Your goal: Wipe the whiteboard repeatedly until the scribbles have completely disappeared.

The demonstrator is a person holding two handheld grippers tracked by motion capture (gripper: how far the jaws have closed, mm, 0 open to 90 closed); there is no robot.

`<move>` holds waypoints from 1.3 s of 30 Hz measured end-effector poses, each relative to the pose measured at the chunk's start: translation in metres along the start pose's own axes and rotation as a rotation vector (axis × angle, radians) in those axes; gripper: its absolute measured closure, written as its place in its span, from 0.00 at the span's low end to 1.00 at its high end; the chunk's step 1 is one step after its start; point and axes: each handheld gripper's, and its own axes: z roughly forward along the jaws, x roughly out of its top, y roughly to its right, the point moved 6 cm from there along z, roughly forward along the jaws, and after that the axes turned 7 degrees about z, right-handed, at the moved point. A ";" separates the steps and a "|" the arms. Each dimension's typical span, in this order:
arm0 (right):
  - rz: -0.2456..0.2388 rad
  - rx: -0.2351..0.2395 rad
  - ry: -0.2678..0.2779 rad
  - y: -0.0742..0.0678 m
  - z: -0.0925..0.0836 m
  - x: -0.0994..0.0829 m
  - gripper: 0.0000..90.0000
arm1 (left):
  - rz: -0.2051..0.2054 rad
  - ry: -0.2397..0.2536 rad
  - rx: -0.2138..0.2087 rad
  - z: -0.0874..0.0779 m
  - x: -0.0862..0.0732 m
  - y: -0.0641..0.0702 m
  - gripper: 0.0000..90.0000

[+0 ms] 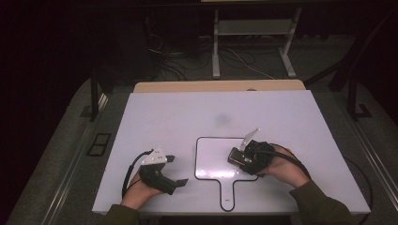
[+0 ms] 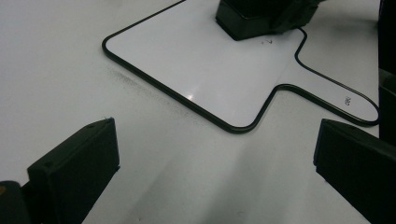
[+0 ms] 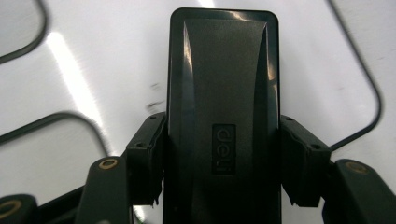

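- Right tool (image 1: 238, 158) clamped on a black whiteboard eraser (image 3: 223, 102); jaws press its two long sides, eraser face down on the board.
- Eraser sits on the right half of a small handled whiteboard (image 1: 211, 159), near the board's right edge, handle pointing toward the near side of the tabletop.
- Left tool (image 1: 176, 171) open wide, nothing between its jaws; it rests low on the tabletop left of the board, well apart from the eraser.
- Progress, as a judgement: wiping looks mostly done. Board surface reads clean and glossy, save a few small dark specks just left of the eraser (image 3: 154, 103) and a tiny mark beside it in the left gripper view. Likely a last pass or two remains, then setting the eraser down.
- Tabletop (image 1: 164, 117) white, matte, with a faint grey smudge toward the far middle; a wooden strip shows along its far edge.
- Room dim; grey floor around, cables and a white metal frame leg stand beyond the far side.
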 end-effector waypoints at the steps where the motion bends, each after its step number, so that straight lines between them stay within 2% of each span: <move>1: -0.024 -0.003 -0.005 -0.005 -0.002 -0.003 0.43 | -0.001 0.000 0.000 0.000 0.000 0.000 0.00; 5: -0.014 -0.005 -0.006 -0.003 -0.002 -0.004 0.43 | -0.001 0.002 0.000 0.000 0.000 0.000 0.00; 9: 0.019 -0.034 -0.010 0.015 0.001 0.002 0.43 | -0.004 0.003 0.000 0.000 0.000 0.000 0.00; 15: 0.075 -0.044 -0.003 0.037 0.006 0.009 0.43 | -0.001 -0.001 0.000 0.000 0.000 0.000 0.00; 18: 0.071 -0.046 -0.003 0.034 0.005 0.008 0.43 | -0.004 0.001 -0.001 0.000 0.000 0.000 0.00; 30: -0.003 0.033 -0.008 -0.007 -0.004 -0.011 0.43 | 0.000 0.002 0.000 0.000 0.000 0.000 0.00; 32: 0.008 0.041 -0.009 -0.004 -0.004 -0.009 0.43 | -0.002 0.002 -0.001 0.000 0.001 0.001 0.00; 39: 0.069 0.008 0.001 0.023 0.003 0.003 0.43 | -0.002 0.001 -0.002 0.001 0.000 0.001 0.00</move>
